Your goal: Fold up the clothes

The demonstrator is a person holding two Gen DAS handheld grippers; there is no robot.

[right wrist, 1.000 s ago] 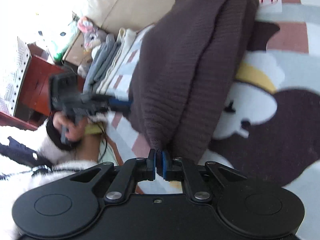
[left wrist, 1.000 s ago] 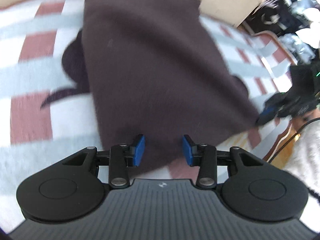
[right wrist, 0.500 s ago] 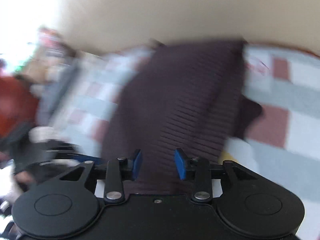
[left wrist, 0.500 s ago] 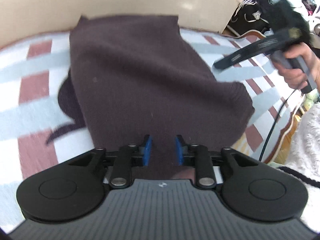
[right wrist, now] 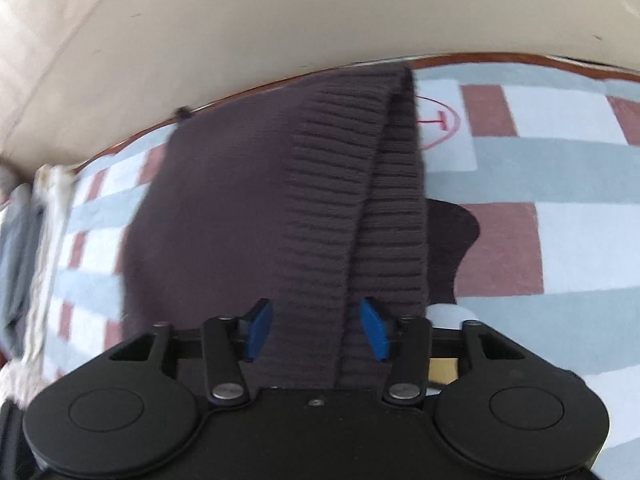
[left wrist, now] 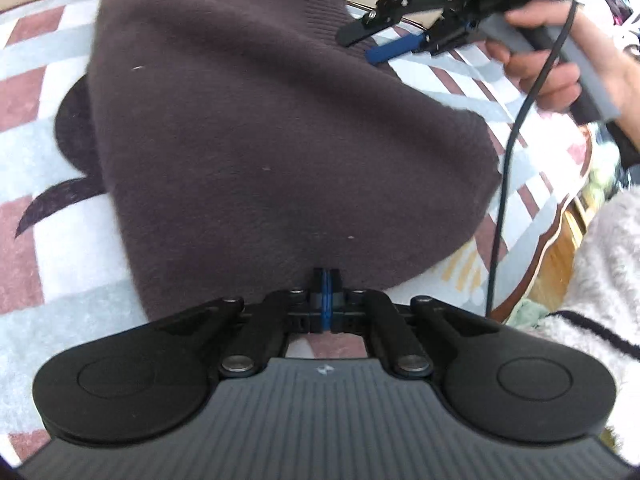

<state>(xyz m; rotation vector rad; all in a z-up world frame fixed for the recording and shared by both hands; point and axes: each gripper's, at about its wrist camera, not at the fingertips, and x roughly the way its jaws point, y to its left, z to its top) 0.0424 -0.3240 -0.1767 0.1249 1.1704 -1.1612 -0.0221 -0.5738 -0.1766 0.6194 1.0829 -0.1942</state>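
**Sweater folded once on the blanket, next fold being set up**

We see the dark brown knit sweater (left wrist: 280,128) lying on a checked blanket (left wrist: 36,264) of pale blue, white and brick red, its far edge against a cream upholstered backrest (right wrist: 280,12). In the right wrist view two ribbed bands (right wrist: 360,200) lie side by side, so we judge at least one lengthwise fold done. The left gripper (left wrist: 327,294) has its blue pads pressed together at the near edge, apparently pinching the knit. The right gripper (right wrist: 316,326), held in a hand (left wrist: 552,64), has jaws that are opening; the ribbed fabric lies between the fingers (right wrist: 258,330) but the pads do not press it. Folded garments (right wrist: 24,256) are stacked at the blanket's left edge. We judge a crosswise fold and moving the sweater to that stack remain
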